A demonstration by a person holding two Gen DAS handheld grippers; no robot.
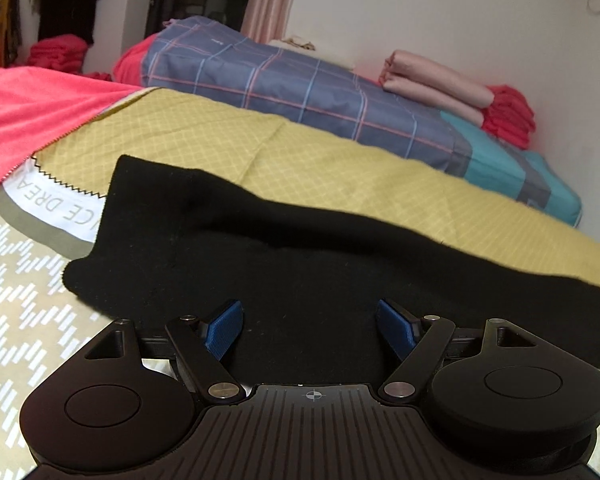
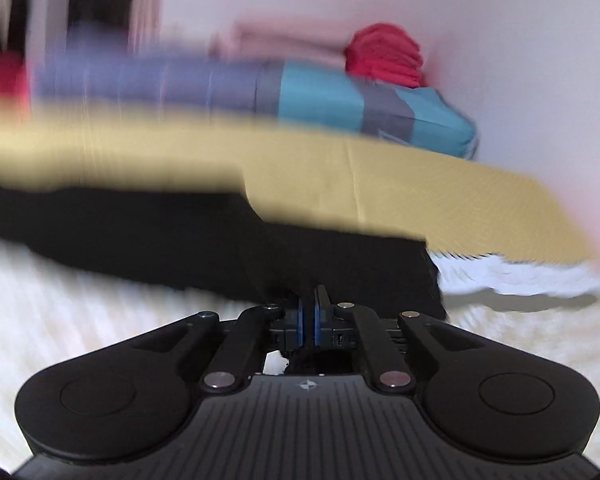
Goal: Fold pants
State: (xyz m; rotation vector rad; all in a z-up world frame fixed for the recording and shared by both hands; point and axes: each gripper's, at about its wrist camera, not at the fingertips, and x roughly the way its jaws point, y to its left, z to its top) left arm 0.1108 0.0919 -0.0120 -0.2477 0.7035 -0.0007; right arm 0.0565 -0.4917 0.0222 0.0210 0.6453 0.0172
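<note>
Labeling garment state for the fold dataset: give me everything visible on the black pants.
The black pants are a soft, matte, fleece-like dark fabric, lying flat and stretched lengthwise across the bed, partly over the yellow quilted cover and the patterned beige sheet. One squared end shows in the left wrist view. No seams or pockets can be made out. The left tongs stand open over the cloth; the right tongs are shut on its near edge, though that view is blurred.

R wrist view smeared by motion blur. Pants [image 1: 300,264] cut off at right edge; bed print [image 1: 56,204] partly covered, unreadable.
</note>
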